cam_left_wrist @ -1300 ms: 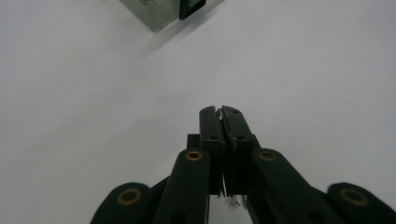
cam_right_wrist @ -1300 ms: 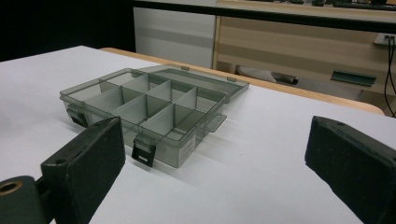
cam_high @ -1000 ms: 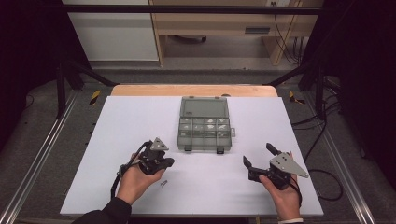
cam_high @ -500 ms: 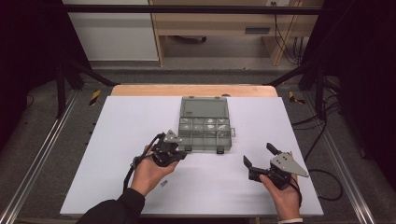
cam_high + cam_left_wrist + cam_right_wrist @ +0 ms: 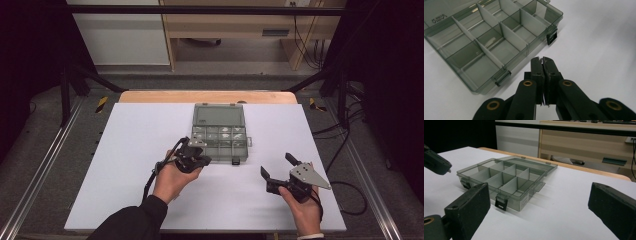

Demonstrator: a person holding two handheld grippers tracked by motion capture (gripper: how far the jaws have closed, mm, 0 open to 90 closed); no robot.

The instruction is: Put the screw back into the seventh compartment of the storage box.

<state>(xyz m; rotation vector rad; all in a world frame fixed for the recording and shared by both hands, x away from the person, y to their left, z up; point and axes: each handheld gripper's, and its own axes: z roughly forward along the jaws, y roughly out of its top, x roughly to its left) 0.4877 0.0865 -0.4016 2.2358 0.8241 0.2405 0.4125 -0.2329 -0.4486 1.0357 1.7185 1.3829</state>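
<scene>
High view: an open, smoke-grey compartment box [image 5: 220, 132] lies on the white table [image 5: 125, 165], lid folded back toward 12 o'clock. The left gripper [image 5: 199, 159] sits just beside the box's near-left corner, at about 7 o'clock from the box. The right gripper [image 5: 277, 167] rests well apart from the box, at about 4 o'clock, its jaws spread wide with nothing between them.

Left gripper view: the left gripper [image 5: 542, 61] has its jaws pressed together; a thin sliver of something pale seems pinched between them, too small to identify. The compartment box [image 5: 486, 42] lies at 10 o'clock from the tips, its near wall just beside them.

Right gripper view: the right gripper [image 5: 539, 202] stands wide open and empty. The compartment box [image 5: 504, 181] lies at 11 o'clock, apart from both jaws.
</scene>
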